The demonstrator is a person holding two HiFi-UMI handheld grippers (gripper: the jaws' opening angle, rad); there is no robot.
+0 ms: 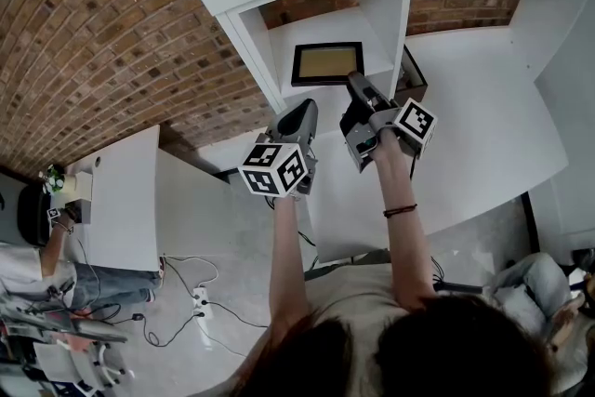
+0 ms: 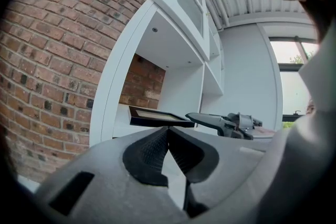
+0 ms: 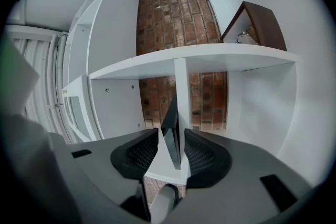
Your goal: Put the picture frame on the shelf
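My L gripper [image 2: 167, 129], at left, is closed tip-to-tip w/ nothing in it, just short of the white shelf [image 1: 375, 51]. The picture frame [image 1: 327, 63] lies flat on that shelf, in the brick-backed bay. My R gripper [image 3: 171, 132] is wide open, w/ the frame's near edge between its pads, not pinched.

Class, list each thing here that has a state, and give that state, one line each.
Picture frame, lying flat, face up, in the shelf compartment.
Right gripper, jaws apart, the frame's edge between them, pads not pressing on it.
Left gripper, jaws together, nothing between them.
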